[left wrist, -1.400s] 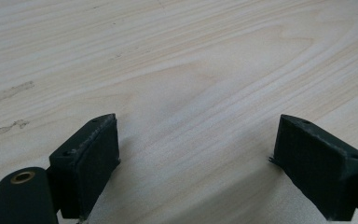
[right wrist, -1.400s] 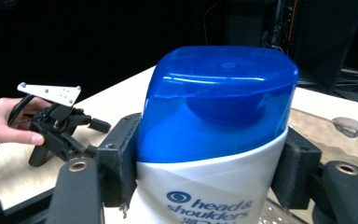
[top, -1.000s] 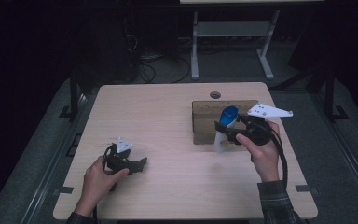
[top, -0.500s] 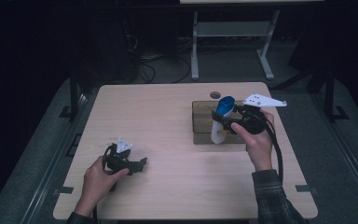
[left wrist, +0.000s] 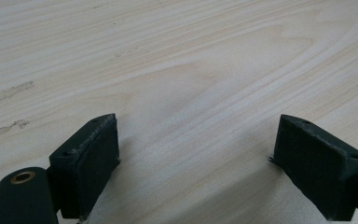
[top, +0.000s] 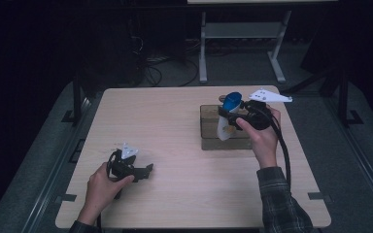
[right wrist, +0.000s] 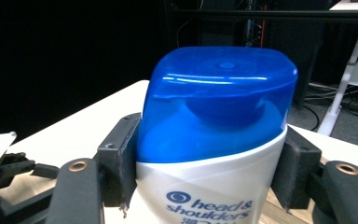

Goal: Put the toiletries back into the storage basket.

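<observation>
Between the right gripper's point(right wrist: 209, 172) jaws: white shampoo bottle with blue cap point(right wrist: 214, 140), clamped, lifted above the brown wooden box point(top: 210, 127). Placement pending. Left gripper point(left wrist: 200, 163) wide, empty, on the pale wooden table point(left wrist: 191, 60).

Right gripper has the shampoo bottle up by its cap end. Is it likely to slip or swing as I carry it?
The shampoo bottle looks like smooth, glossy plastic, so it may slide in the right gripper if bumped. The jaws press both sides just below the blue cap, so the body hanging under them could probably swing. It looks stiff, unlikely to crumple.
</observation>
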Demonstrator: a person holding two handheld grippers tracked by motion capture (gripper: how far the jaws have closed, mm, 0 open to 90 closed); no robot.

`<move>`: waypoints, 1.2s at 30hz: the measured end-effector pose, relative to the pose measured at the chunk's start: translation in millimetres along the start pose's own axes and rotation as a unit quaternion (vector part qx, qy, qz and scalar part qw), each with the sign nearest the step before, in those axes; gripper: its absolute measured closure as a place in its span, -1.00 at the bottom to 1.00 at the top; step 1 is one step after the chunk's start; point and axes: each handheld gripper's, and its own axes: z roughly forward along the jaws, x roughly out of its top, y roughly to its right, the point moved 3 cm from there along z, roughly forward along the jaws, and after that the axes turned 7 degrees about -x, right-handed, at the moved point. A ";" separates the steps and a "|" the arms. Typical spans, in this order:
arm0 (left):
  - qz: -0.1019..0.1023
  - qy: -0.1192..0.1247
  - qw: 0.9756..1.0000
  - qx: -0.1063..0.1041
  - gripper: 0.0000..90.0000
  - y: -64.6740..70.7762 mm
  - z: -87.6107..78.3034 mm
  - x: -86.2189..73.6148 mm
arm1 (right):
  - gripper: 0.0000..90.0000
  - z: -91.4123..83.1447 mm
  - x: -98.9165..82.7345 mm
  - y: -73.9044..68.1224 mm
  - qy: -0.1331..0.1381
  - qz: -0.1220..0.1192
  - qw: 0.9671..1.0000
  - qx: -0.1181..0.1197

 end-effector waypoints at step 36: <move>0.001 0.002 1.000 -0.001 -0.71 -0.2 0.1 -0.3 | -0.23 55.2 -24.6 -0.7 -0.040 0.007 0.999 -0.006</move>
